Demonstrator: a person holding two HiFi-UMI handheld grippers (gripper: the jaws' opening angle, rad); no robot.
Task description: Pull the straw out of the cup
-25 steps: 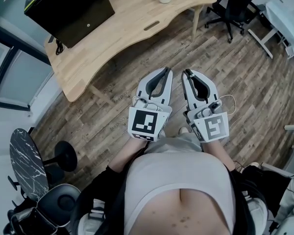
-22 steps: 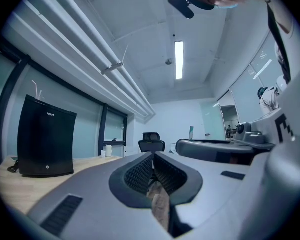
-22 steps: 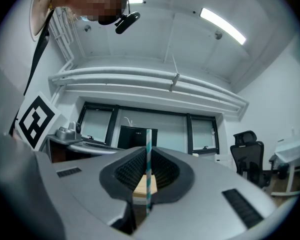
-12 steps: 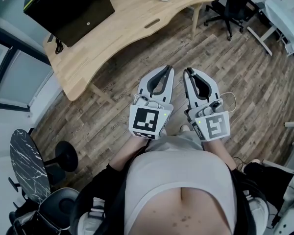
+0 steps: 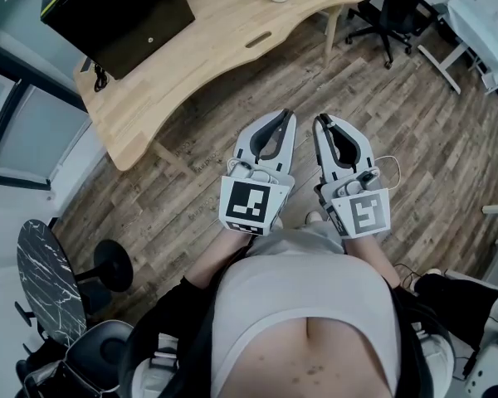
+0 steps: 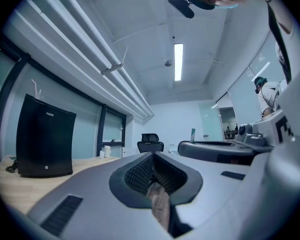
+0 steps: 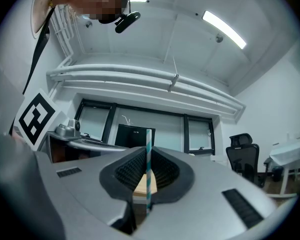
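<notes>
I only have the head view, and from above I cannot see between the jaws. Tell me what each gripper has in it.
Observer: The right gripper is shut on a straw. It shows plainly in the right gripper view.
Operator: Describe the straw and how it sits.
Observer: It is striped teal and white and stands upright, sticking out above and below the jaws.
Operator: Now report the left one.
Observer: The left gripper has its jaws together with nothing between them.
</notes>
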